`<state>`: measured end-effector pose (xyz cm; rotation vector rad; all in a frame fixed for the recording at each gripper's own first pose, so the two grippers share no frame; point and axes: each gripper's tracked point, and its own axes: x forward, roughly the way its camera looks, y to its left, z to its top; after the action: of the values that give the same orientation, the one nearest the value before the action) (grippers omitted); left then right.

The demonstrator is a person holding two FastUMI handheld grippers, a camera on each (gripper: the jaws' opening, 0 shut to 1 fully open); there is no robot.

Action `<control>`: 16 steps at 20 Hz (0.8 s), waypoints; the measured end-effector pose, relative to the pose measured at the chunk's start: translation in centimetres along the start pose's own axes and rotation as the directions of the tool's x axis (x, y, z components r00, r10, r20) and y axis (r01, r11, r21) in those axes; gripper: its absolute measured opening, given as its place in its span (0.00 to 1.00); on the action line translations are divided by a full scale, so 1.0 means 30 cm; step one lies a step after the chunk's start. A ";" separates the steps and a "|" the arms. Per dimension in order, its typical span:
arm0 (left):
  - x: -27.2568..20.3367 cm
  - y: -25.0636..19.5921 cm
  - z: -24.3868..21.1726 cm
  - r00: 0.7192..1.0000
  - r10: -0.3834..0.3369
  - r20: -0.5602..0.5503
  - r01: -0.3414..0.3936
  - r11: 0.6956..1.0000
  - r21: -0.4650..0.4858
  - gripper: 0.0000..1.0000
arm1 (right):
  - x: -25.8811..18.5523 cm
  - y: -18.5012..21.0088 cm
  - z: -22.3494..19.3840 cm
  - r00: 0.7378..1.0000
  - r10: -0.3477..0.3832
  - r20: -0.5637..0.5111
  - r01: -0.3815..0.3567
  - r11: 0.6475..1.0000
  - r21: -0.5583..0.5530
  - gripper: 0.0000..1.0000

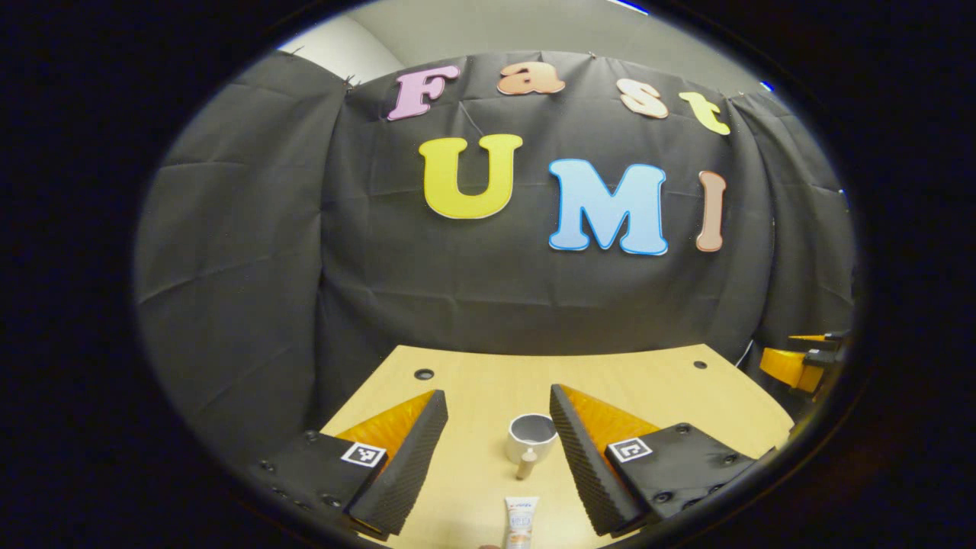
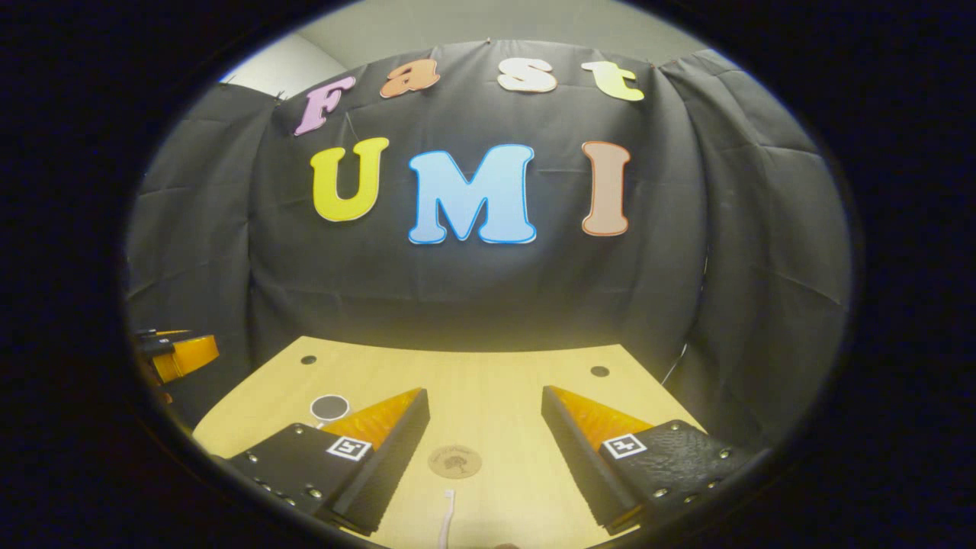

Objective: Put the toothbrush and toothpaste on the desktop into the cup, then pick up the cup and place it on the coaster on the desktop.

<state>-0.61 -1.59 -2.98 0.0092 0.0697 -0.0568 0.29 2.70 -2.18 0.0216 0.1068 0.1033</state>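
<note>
In the left gripper view, a white cup point(image 1: 531, 438) stands on the wooden desktop point(image 1: 488, 381) ahead of my open left gripper point(image 1: 497, 427). A toothpaste tube point(image 1: 521, 515) lies just below it, cap pointing at the cup, between the fingers but untouched. In the right gripper view, a round brown coaster point(image 2: 454, 461) lies flat between the fingers of my open right gripper point(image 2: 485, 419). The white toothbrush point(image 2: 445, 518) lies near the bottom edge, just before the coaster. The cup point(image 2: 329, 409) appears again at the left, partly behind the left finger.
Black cloth walls close the desk on the back and sides. Small dark holes point(image 1: 424, 374) sit near the desktop's far corners. The other gripper's orange body shows at the right edge point(image 1: 801, 364) of the left view and the left edge point(image 2: 177, 354) of the right view.
</note>
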 end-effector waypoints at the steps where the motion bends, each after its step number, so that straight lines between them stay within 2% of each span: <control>1: 0.003 -0.002 -0.009 1.000 -0.005 -0.006 0.005 1.000 -0.004 0.90 | 0.004 0.009 -0.011 1.000 0.008 -0.014 -0.008 1.000 0.006 0.94; 5: 0.009 -0.007 -0.042 0.999 -0.018 -0.039 0.018 1.000 0.000 0.90 | 0.012 0.031 -0.058 0.997 0.025 -0.066 -0.022 0.999 0.044 0.94; 9: 0.029 -0.021 -0.140 0.991 -0.037 -0.130 0.036 0.999 -0.014 0.90 | 0.031 0.047 -0.174 0.979 0.039 -0.199 -0.027 0.998 0.064 0.94; 12: 0.045 -0.026 -0.262 0.972 -0.048 -0.230 0.043 0.999 -0.027 0.91 | 0.042 0.063 -0.287 0.946 0.048 -0.319 -0.021 0.996 0.085 0.95; 16: 0.060 -0.021 -0.446 0.927 -0.046 -0.372 0.052 0.999 0.007 0.91 | 0.041 0.100 -0.466 0.876 0.061 -0.478 -0.015 0.995 0.100 0.96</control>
<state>0.20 -2.18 -16.46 0.0354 0.4502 -0.1052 -0.31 6.03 -16.14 0.0918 0.6122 0.1421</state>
